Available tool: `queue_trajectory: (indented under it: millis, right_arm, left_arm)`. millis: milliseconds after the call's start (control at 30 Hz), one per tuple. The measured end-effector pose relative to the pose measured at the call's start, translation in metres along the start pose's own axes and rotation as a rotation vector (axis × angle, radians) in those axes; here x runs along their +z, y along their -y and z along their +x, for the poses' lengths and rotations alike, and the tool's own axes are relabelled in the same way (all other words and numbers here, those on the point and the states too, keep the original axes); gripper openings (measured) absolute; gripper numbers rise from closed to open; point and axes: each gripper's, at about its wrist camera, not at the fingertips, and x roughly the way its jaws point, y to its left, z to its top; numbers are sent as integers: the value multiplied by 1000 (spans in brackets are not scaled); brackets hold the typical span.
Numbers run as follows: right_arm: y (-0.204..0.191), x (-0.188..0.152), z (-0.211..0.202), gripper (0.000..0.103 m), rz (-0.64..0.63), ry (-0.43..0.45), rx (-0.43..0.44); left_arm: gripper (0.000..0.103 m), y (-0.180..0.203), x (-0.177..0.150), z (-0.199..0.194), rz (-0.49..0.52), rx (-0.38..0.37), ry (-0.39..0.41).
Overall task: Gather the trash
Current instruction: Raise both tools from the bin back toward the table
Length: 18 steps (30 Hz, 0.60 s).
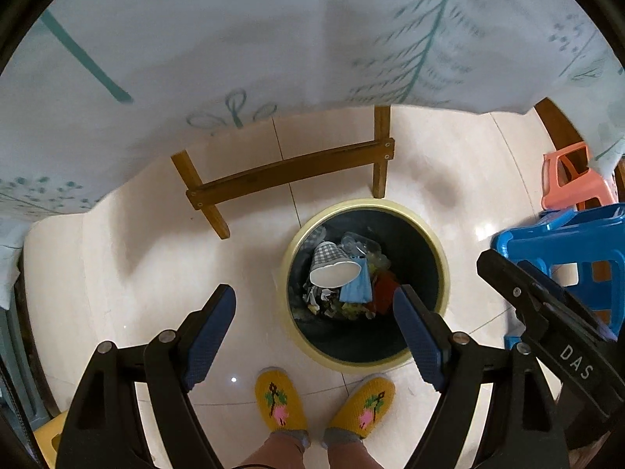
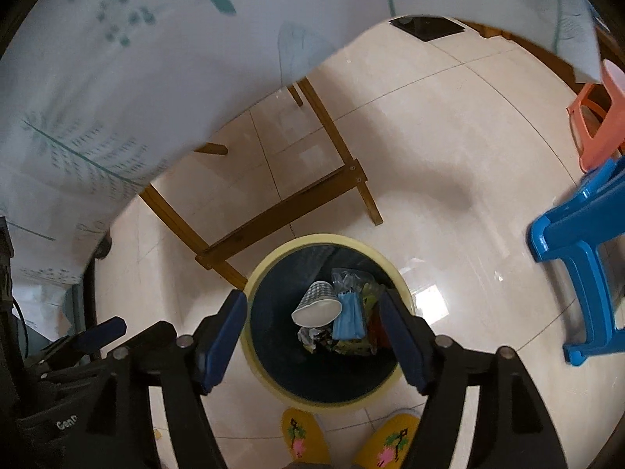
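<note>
Inside the bin (image 2: 269, 273), a paper cup (image 2: 316, 306) lies tilted, mouth toward the viewer; both grippers gape empty.

White letters "DAS" stand on the black body of the right hand-held gripper (image 1: 547, 305), seen at the edge of the left wrist view. Small white lettering on the left hand-held gripper (image 2: 84, 338) is too blurred to read.
</note>
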Motion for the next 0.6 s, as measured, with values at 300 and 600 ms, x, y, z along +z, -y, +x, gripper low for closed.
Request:
queue_trajectory:
  millis: [300, 600]
  right_arm:
    - [-9, -1, -72, 71, 79, -16, 21]
    - [-38, 6, -170, 71, 78, 1, 45]
  left_arm:
    - [81, 9, 8, -85, 33, -14, 7]
    - [81, 12, 11, -186, 52, -28, 43]
